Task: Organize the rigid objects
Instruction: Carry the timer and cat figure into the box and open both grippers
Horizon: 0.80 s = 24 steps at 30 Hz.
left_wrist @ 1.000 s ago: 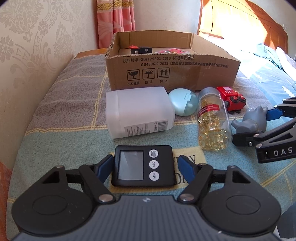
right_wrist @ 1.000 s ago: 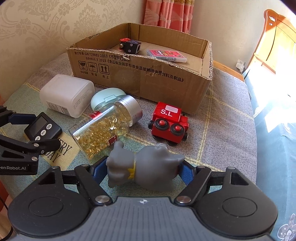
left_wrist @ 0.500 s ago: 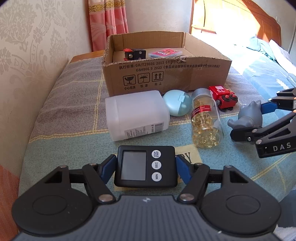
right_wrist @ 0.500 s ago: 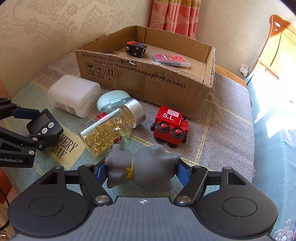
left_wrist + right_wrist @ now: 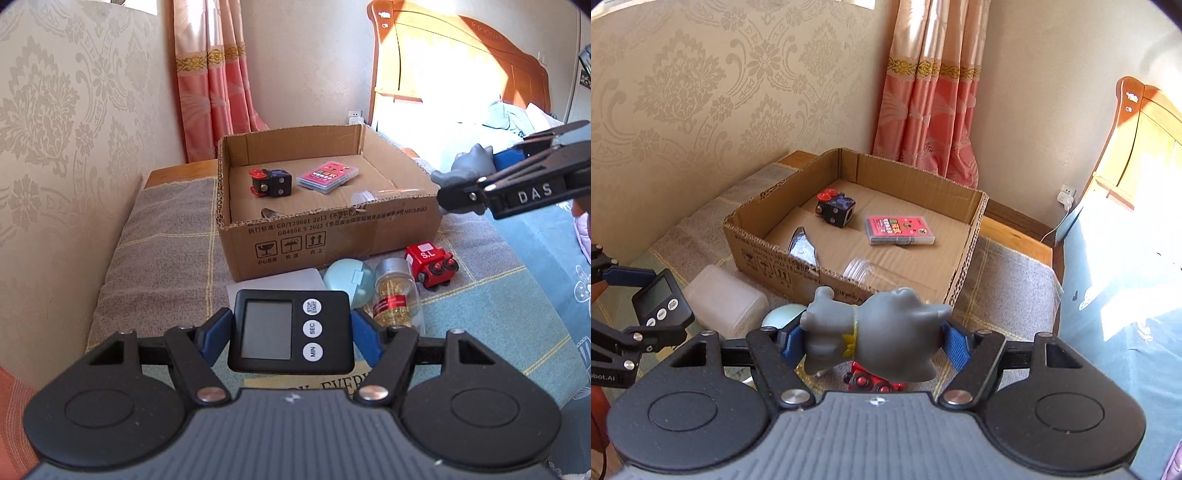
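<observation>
- While both your grippers hang in the air short of the box point(image 5: 325, 236), each one carries its own thing.
- Your left gripper point(image 5: 291, 332) points down at a slant toward the bed, its blue pads point(image 5: 214, 334) pressed on the two sides of the timer point(image 5: 290, 330); the jaws stand partly apart, having just closed in on it, and the timer is clear of the blanket point(image 5: 162, 266).
- Your right gripper point(image 5: 871, 339) tilts down likewise, its pads point(image 5: 955, 345) clamped on the grey toy point(image 5: 875, 332), which lies sideways between them, above the near wall of the box; these jaws too have just drawn in.
- From the left camera, the right gripper shows at the far right, level with the box's rim, the toy jutting from it.
- The box sits open on the blanket by the wall, holding a small black cube point(image 5: 836, 208) and a pink card pack point(image 5: 899, 230), apart from each other.
- Below the grippers, just in front of the box, lie a white container point(image 5: 726, 302), a pale round case point(image 5: 347, 278), a capsule bottle point(image 5: 393, 295) on its side and a red train point(image 5: 432, 264), close together.
</observation>
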Each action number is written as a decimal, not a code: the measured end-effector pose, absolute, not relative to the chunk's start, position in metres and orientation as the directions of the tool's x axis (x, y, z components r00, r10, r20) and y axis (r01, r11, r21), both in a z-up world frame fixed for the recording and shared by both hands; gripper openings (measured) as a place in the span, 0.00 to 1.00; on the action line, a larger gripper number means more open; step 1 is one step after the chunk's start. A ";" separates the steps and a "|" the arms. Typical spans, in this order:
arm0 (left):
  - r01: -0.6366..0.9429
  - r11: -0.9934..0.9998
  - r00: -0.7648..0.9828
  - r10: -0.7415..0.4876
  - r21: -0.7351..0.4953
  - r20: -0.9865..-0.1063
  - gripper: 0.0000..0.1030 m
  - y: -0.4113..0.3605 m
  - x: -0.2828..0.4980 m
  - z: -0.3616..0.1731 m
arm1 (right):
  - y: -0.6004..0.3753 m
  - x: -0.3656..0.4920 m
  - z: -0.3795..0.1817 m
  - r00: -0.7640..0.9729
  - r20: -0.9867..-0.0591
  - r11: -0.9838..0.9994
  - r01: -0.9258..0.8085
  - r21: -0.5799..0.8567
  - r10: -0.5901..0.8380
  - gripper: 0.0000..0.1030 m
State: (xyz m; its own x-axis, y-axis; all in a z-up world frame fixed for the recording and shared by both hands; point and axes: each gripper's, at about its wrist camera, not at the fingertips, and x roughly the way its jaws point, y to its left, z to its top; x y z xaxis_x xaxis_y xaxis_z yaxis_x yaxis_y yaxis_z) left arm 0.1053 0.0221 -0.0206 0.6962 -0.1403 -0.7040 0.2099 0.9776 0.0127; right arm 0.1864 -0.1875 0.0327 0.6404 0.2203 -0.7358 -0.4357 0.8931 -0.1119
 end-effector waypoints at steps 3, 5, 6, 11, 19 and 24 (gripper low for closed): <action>0.199 0.980 0.709 -0.135 0.012 -0.692 0.67 0.024 0.111 -0.015 | -0.186 0.221 0.039 0.656 -0.724 0.904 -0.413 -0.107 0.214 0.74; 0.190 0.982 0.715 -0.128 0.016 -0.687 0.67 0.025 0.116 -0.012 | -0.183 0.242 0.040 0.661 -0.720 0.911 -0.401 -0.099 0.213 0.74; 0.188 0.982 0.718 -0.126 0.017 -0.684 0.67 0.025 0.117 -0.011 | -0.181 0.251 0.040 0.668 -0.715 0.914 -0.393 -0.100 0.209 0.74; 0.186 0.982 0.727 -0.120 0.025 -0.676 0.67 0.023 0.126 -0.007 | -0.177 0.277 0.034 0.673 -0.710 0.929 -0.363 -0.076 0.205 0.97; 0.204 0.978 0.742 -0.125 0.044 -0.659 0.67 0.017 0.149 0.001 | -0.197 0.243 0.035 0.667 -0.714 0.954 -0.301 0.004 0.213 1.00; 0.205 0.978 0.748 -0.129 0.041 -0.651 0.67 0.014 0.165 0.006 | -0.205 0.213 0.028 0.674 -0.725 0.974 -0.228 -0.018 0.145 1.00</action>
